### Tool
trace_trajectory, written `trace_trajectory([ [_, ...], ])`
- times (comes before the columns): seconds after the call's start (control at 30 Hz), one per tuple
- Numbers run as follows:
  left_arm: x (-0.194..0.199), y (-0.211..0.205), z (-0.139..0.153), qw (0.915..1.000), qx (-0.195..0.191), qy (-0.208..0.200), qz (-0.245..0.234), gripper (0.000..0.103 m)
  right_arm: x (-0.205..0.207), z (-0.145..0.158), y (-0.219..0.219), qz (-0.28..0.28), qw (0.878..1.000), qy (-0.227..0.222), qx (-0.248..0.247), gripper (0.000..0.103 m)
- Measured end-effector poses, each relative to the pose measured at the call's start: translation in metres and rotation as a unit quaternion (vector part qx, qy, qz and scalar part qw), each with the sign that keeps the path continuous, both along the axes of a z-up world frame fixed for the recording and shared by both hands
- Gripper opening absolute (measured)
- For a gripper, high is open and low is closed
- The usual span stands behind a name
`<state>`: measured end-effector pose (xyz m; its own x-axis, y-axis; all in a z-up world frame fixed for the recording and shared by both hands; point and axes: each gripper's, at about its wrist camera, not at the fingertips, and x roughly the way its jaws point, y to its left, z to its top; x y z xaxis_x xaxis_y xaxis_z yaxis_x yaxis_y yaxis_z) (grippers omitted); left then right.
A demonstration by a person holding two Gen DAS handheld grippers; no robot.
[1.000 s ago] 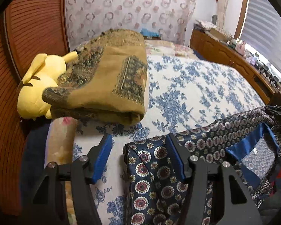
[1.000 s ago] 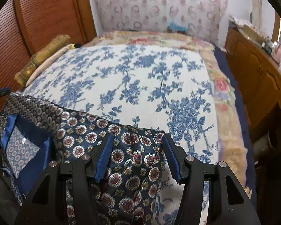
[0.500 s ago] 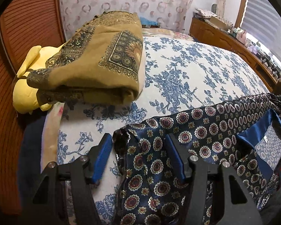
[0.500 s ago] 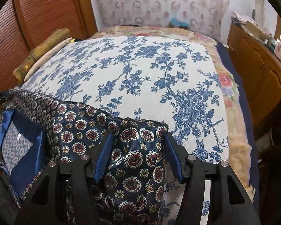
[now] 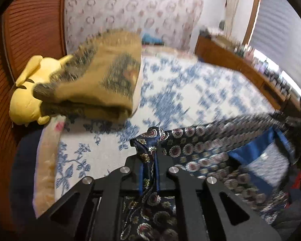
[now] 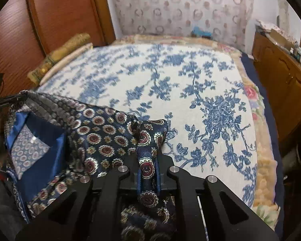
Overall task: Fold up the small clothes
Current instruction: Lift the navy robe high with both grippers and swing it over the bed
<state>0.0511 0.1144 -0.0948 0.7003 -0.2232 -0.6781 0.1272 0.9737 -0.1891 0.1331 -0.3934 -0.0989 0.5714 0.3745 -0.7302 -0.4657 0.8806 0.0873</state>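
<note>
A dark blue garment with red and gold medallions (image 5: 192,148) hangs stretched between my two grippers over the near edge of the bed; its plain blue lining (image 5: 248,150) shows. My left gripper (image 5: 148,172) is shut on one upper corner of it. My right gripper (image 6: 148,172) is shut on the other corner of the garment (image 6: 102,138); the lining (image 6: 40,148) shows at the left. The garment's lower part hangs out of view below the fingers.
The bed has a white cover with blue flowers (image 6: 190,84). A folded tan patterned blanket (image 5: 98,80) and a yellow plush toy (image 5: 28,92) lie at its left side by a wooden wall. A wooden cabinet (image 6: 281,76) runs along the right.
Both grippers have closed on the garment's top corners; they were open around the cloth before. The left view is now blurred by motion and the garment looks lifted.
</note>
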Motion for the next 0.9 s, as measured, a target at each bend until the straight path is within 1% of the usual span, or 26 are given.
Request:
trace_trajectory([
  [0.07,-0.018,0.001,0.021,0.9994,-0.016,-0.031,-0.001,0.006,-0.011,0.009,-0.003,-0.004,1.0,-0.017,0.014,0.006],
  [0.13,-0.036,0.002,0.043,0.9979,-0.026,-0.06,-0.002,0.005,-0.027,0.026,-0.008,-0.007,0.999,-0.039,0.03,0.006],
  [0.2,-0.049,0.002,0.067,0.9957,-0.028,-0.087,-0.008,0.005,-0.042,0.047,-0.012,-0.006,0.997,-0.064,0.043,0.006],
  [0.3,-0.061,-0.003,0.099,0.9918,-0.026,-0.124,-0.015,0.005,-0.063,0.084,-0.018,-0.011,0.993,-0.105,0.048,0.006],
  [0.37,-0.068,-0.005,0.132,0.9866,-0.027,-0.16,-0.02,0.005,-0.072,0.107,-0.019,-0.012,0.991,-0.126,0.05,0.006],
  [0.47,-0.073,-0.008,0.174,0.9782,-0.024,-0.205,-0.024,0.005,-0.089,0.158,-0.024,-0.012,0.983,-0.174,0.051,0.006],
  [0.53,-0.068,-0.009,0.199,0.9735,-0.01,-0.227,-0.023,0.005,-0.097,0.19,-0.025,-0.009,0.978,-0.205,0.048,0.006],
  [0.57,-0.06,-0.01,0.215,0.971,-0.001,-0.238,-0.021,0.005,-0.098,0.202,-0.025,-0.008,0.975,-0.217,0.046,0.006],
  [0.6,-0.053,-0.009,0.222,0.9704,0.002,-0.241,-0.021,0.005,-0.097,0.222,-0.024,-0.008,0.971,-0.235,0.04,0.006],
  [0.63,-0.042,-0.009,0.231,0.9697,0.006,-0.243,-0.018,0.005,-0.095,0.233,-0.024,-0.007,0.969,-0.243,0.035,0.006],
  [0.7,-0.013,-0.009,0.244,0.9691,0.016,-0.246,-0.009,0.005,-0.076,0.259,-0.018,-0.008,0.966,-0.257,0.019,0.006],
  [0.73,0.01,-0.01,0.247,0.9701,0.026,-0.241,-0.001,0.005,-0.066,0.265,-0.017,-0.009,0.967,-0.255,0.016,0.006],
  [0.77,0.023,-0.012,0.246,0.9712,0.031,-0.236,0.0,0.005,-0.051,0.272,-0.015,-0.009,0.968,-0.251,0.013,0.006],
  [0.8,0.048,-0.013,0.241,0.9738,0.039,-0.224,0.001,0.006,-0.027,0.276,-0.011,-0.012,0.969,-0.245,0.001,0.006],
  [0.83,0.061,-0.017,0.236,0.975,0.044,-0.218,0.004,0.007,-0.013,0.276,-0.008,-0.016,0.97,-0.243,-0.012,0.006],
  [0.9,0.102,-0.022,0.213,0.9775,0.061,-0.201,0.012,0.012,0.035,0.268,-0.003,-0.033,0.973,-0.225,-0.038,0.006],
])
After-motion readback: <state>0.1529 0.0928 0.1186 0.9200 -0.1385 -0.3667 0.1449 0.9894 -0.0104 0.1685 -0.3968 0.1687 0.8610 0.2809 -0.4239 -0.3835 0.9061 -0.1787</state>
